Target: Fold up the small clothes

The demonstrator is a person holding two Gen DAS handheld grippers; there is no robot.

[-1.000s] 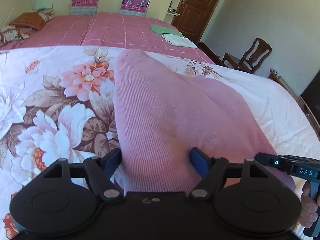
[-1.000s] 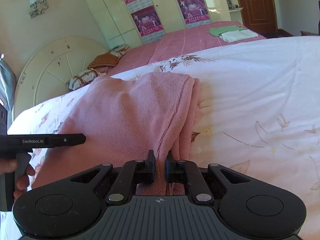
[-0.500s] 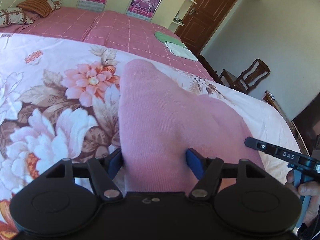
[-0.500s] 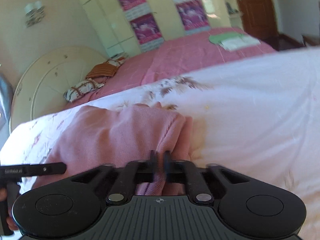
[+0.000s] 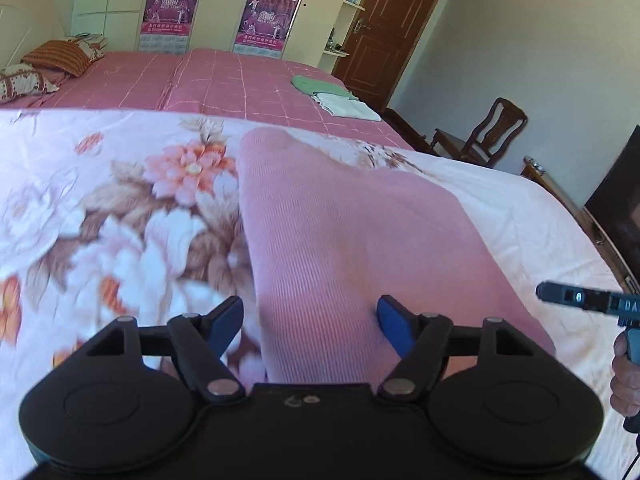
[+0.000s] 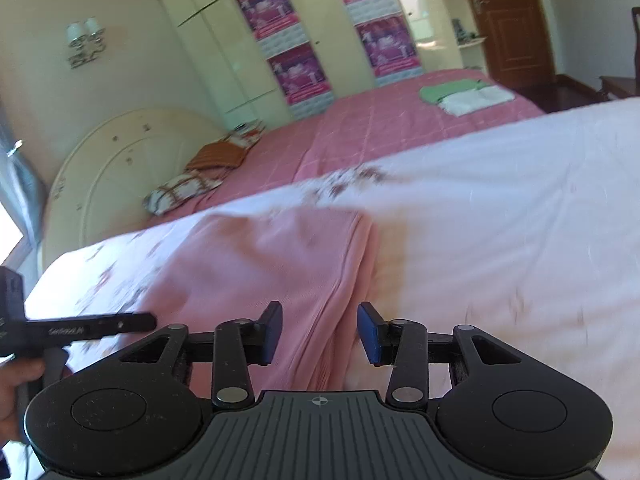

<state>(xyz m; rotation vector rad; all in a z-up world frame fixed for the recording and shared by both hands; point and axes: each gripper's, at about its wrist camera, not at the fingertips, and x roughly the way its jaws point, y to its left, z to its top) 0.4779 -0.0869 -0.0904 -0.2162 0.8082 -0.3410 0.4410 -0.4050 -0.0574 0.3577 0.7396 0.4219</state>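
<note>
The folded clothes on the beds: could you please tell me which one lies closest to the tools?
The pink knit garment, lying on the floral bedspread between both tools; the green and white pieces sit on the far pink bed.

Bright daylight; fisheye-bent edges, dark corners; motion blur across both views.

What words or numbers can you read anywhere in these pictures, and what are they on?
"2010": on each pink poster on the wardrobe doors; the smaller print under it is too small to read.
"DA": on the right hand-held gripper, cut off by the picture's edge.
White lettering on the left hand-held gripper: too blurred to read.
Posters in the right wrist view: too blurred to read.
</note>
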